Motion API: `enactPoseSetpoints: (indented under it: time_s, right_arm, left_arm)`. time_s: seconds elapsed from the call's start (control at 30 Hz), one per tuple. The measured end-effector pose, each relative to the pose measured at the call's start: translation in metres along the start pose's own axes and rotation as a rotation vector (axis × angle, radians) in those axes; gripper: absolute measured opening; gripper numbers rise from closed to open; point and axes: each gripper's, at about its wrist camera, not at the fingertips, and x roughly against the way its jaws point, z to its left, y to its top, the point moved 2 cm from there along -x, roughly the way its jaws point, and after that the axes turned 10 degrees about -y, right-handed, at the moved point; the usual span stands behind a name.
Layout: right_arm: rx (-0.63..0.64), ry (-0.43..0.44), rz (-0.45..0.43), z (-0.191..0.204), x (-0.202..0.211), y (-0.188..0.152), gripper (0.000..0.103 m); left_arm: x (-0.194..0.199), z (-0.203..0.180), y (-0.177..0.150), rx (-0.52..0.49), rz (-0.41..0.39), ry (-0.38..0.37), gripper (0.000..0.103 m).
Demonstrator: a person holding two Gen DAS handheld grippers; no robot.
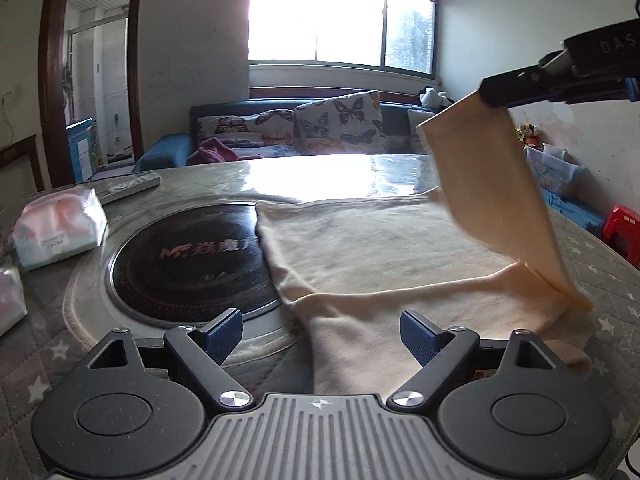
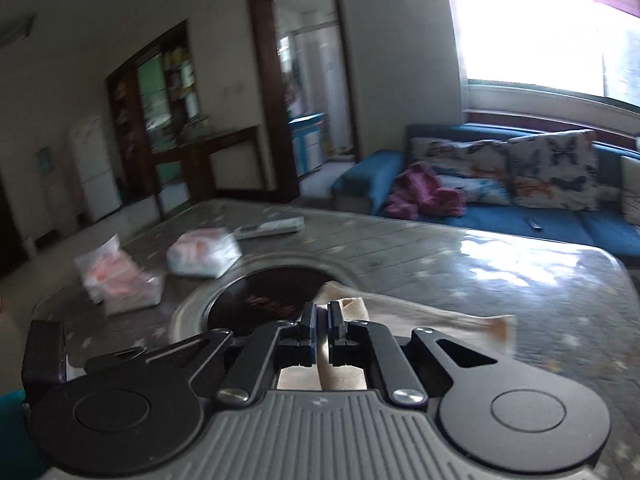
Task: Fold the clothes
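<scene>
Daylight from a wide window [image 1: 340,16] floods a living room with a blue sofa [image 2: 480,220] and butterfly cushions [image 1: 340,120]. Nearer, a round surface [image 1: 48,360] under a starred cover carries a dark cooktop [image 1: 188,256] set into its middle, two tissue packs [image 1: 60,228] and a remote [image 1: 128,186] at the far left. A cream garment [image 1: 380,248] lies spread flat on the surface, its left edge overlapping the cooktop. The left gripper [image 1: 322,338] hovers low over the near edge of the garment, fingers [image 1: 224,334] spread wide and gripping nothing. The right gripper [image 2: 322,320] is raised well above the surface, its fingers clenched on one corner of the garment, so that a strip of cloth hangs from it down to the rest at the right side.
</scene>
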Motion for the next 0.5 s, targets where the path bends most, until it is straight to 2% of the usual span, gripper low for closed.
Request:
enactPoseSetpoints:
  time_s: [0.27, 0.4, 0.5]
  right_arm:
    - [0.073, 0.106, 0.087, 0.044, -0.031, -0.009, 0.007]
    - [0.074, 0.108, 0.081, 0.039, -0.022, -0.012, 0.011]
    - [0.075, 0.065, 0.082, 0.028, -0.015, -0.017, 0.011]
  left_arm:
    - [0.007, 0.009, -0.005, 0.025, -0.002, 0.014, 0.087]
    - [0.008, 0.003, -0.002, 0.0, -0.003, 0.013, 0.086]
    - [0.002, -0.003, 0.001, -0.02, 0.009, -0.001, 0.081]
